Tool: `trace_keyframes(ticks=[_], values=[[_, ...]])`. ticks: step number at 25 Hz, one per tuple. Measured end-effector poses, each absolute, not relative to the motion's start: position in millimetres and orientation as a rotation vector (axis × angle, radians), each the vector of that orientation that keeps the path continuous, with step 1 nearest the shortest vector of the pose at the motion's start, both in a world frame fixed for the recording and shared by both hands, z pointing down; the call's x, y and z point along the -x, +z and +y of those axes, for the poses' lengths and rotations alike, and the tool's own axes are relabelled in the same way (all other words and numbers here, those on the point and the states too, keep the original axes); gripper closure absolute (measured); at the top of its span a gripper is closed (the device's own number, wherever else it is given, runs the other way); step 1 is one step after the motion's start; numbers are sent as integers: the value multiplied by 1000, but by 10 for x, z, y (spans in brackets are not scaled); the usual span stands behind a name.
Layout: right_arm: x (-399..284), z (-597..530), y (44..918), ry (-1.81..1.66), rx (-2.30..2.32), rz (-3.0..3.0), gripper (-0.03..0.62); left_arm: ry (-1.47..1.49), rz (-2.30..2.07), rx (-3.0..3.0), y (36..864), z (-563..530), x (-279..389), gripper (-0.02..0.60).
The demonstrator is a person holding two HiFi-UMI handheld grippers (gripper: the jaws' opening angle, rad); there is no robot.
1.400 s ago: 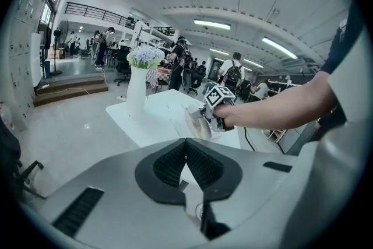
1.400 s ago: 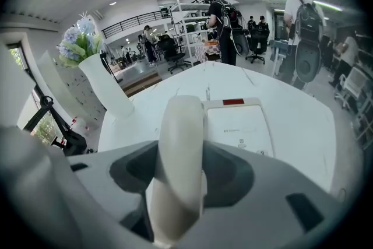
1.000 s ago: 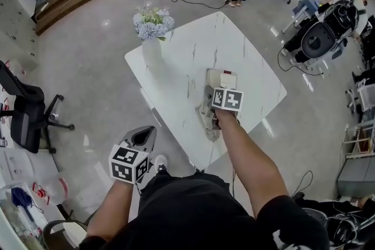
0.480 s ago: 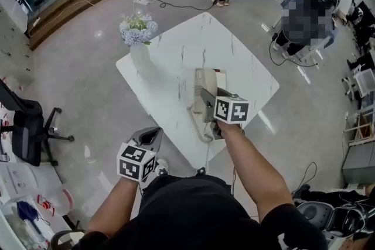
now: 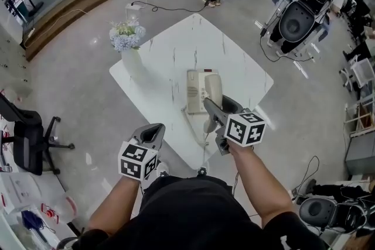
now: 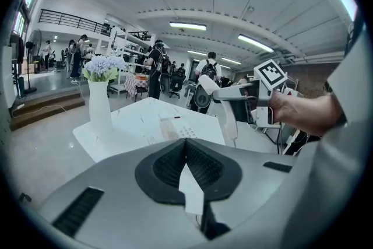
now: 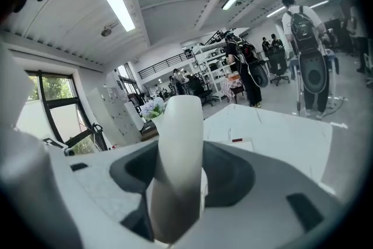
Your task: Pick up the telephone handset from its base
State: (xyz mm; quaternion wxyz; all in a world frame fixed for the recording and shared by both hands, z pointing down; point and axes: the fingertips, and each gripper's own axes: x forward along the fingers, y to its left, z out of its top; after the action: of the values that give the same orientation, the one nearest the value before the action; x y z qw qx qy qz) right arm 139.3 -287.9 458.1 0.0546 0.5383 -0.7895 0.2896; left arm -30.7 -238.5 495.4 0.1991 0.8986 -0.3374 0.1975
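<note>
Step in hand: the lift, and it looks close to done.

- Right gripper (image 5: 215, 109) has its claw clamped on the handset (image 5: 213, 86). The right gripper view shows the pale grip of the handset standing upright between the two dark pads, held on both sides.
- From the head view the handset overlaps the 3 o'clock side of the base (image 5: 195, 91). The left gripper view shows it hanging nearly upright in the air, above the tabletop and apart from the base. By my reading it is off its cradle.
- The base sits flat on the white table (image 5: 176, 50), a little toward 5 o'clock from the middle.
- The cord (image 5: 190, 126) trails off the 6 o'clock end of the base toward the near table edge. How much slack it has I cannot tell.
- Left gripper (image 5: 153, 129) hangs off the table, beyond its 7 o'clock edge. Its claw is together with nothing in it, and it takes no part in the lift.
- A vase of flowers (image 5: 124, 38) stands at the 10 o'clock corner, well apart from the work.

Next move, as I judge it: keep the clamp firm and carry the handset a bit higher and toward 5 o'clock. Watch the cord, since a taut cord would drag the base along. The grip sits on a smooth rounded part, so a slow, level lift is the safer course.
</note>
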Motion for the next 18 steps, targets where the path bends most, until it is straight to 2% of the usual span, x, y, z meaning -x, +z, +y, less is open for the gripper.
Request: trace_keyframes(ticks=[18], values=[[-1797, -2133, 4322, 882, -1776, -2487, 372, 520, -906, -2589, 4705, -2355, 89, 578]])
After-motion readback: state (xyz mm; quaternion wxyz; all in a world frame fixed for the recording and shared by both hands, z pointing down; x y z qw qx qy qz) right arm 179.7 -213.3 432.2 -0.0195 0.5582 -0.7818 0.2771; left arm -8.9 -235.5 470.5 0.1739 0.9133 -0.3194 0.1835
